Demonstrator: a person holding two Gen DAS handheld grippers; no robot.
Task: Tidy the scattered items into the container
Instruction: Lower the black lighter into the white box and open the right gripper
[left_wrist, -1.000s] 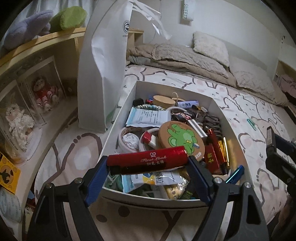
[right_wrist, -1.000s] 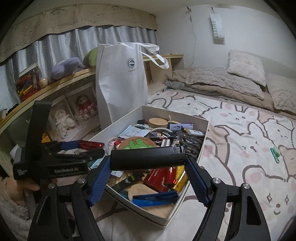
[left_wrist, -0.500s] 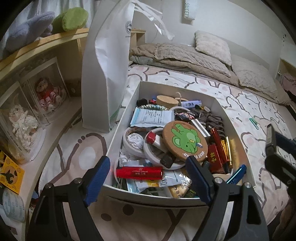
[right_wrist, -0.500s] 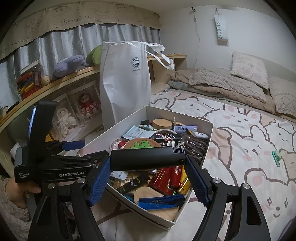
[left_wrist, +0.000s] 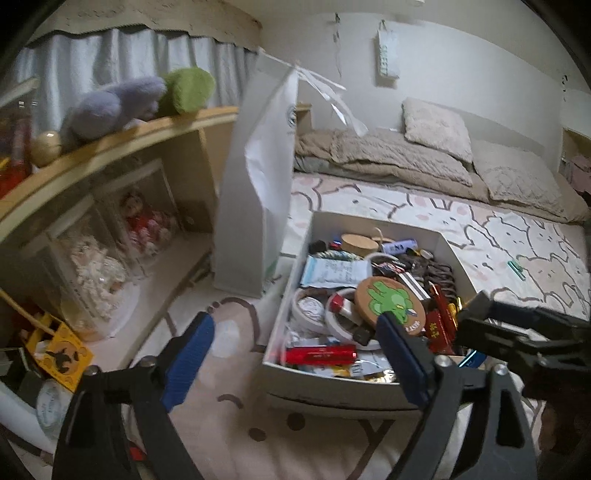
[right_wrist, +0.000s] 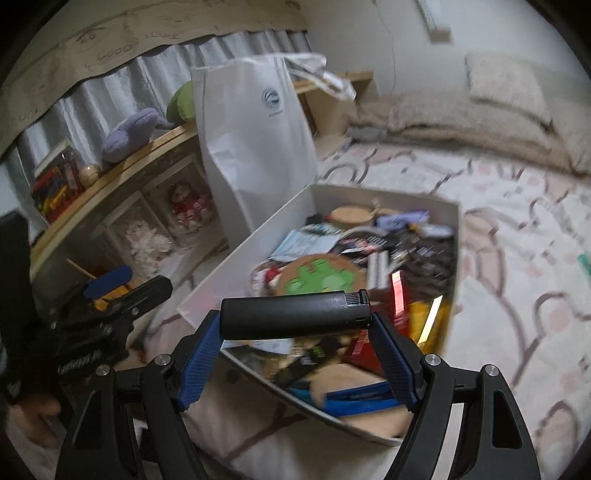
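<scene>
I see a bed (left_wrist: 424, 221) covered by a pale sheet with rabbit outlines, beige pillows (left_wrist: 436, 129) heaped at its far end against a white wall. Along the left runs a wooden shelf (left_wrist: 110, 147) with plush toys on top and boxed dolls beneath, grey curtains (left_wrist: 110, 74) behind it. A tall white paper bag (left_wrist: 258, 192) stands on the bed, just left of the white box (left_wrist: 332, 395), which is crammed with small items; a red tube (left_wrist: 319, 355) lies near its front wall and a round green frog coaster (left_wrist: 391, 301) sits mid-box. My left tool (left_wrist: 295, 365) hangs wide apart and empty before the box's near-left corner. My right tool (right_wrist: 295, 350) is clamped on a black lighter (right_wrist: 295, 314) above the box's near end. A small green clip (left_wrist: 515, 266) lies on the sheet, well right.
</scene>
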